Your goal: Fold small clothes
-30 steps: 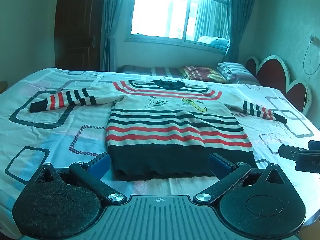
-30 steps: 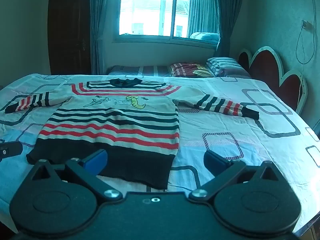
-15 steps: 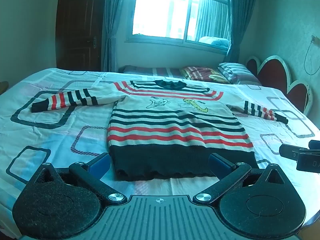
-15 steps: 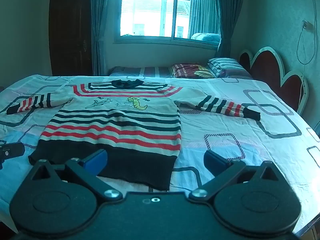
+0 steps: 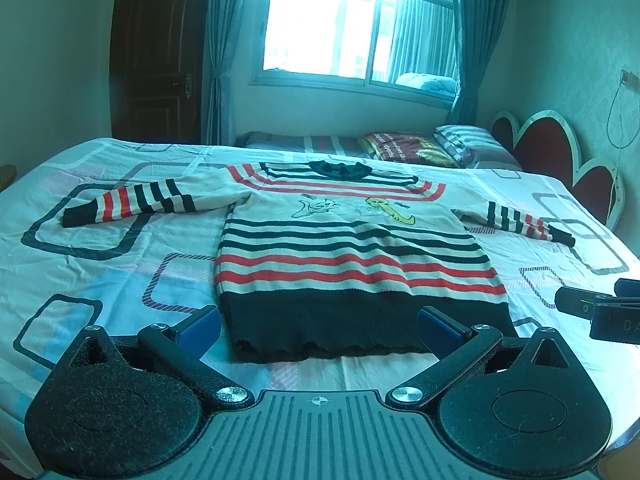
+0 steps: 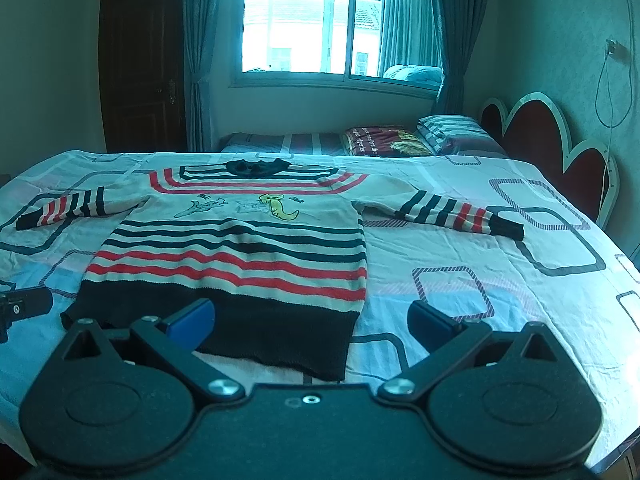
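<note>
A small knitted sweater with cream, red and dark stripes and a broad dark hem band (image 5: 352,264) lies face up and flat on the bed's pale sheet printed with rounded rectangles (image 5: 100,280), collar toward the window, both sleeves stretched out to the sides. The left tool (image 5: 319,326) hovers near the hem with its blue-padded jaws spread wide, holding nothing; the hem's width sits roughly between them in its own view. The right tool (image 6: 310,320) is likewise spread and empty, poised over the hem's right-hand corner.

The knit looks soft, light and limp (a child's garment, by its cartoon motif), so it will likely drape and sag wherever it is unsupported, and the loose weave may stretch if pulled hard. Friction against the cotton sheet seems enough to keep the body still while a part is lifted. Sensible holds would be the striped left sleeve cuff (image 5: 76,218) and right sleeve cuff (image 6: 508,226), or the thicker ribbed hem corners, pinching both layers together so the fold carries evenly.
</note>
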`<state>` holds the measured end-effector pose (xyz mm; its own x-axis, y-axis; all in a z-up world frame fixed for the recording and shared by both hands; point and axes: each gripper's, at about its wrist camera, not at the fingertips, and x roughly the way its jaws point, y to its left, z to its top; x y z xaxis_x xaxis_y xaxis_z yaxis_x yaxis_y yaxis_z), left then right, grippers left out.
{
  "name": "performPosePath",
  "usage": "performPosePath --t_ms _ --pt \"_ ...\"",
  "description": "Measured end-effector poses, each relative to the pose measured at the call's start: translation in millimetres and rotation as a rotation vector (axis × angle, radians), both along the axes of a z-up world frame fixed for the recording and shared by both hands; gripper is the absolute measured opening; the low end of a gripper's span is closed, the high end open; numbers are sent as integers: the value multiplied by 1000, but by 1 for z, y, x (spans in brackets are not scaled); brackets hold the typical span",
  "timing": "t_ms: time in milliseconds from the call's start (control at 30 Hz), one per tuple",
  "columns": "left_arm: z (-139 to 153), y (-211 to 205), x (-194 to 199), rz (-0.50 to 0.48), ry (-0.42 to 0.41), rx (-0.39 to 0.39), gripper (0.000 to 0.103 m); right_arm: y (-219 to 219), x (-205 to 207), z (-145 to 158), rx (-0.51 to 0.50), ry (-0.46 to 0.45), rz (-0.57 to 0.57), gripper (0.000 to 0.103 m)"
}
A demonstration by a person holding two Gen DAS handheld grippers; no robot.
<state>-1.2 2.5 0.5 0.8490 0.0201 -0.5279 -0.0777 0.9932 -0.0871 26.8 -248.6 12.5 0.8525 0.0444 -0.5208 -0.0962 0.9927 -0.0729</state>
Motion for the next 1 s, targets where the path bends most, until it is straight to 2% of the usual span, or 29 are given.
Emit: performPosePath --t_ms 1000 --pt "5 8 -2 -3 -8 0 103 12 -1 6 1 -12 7 102"
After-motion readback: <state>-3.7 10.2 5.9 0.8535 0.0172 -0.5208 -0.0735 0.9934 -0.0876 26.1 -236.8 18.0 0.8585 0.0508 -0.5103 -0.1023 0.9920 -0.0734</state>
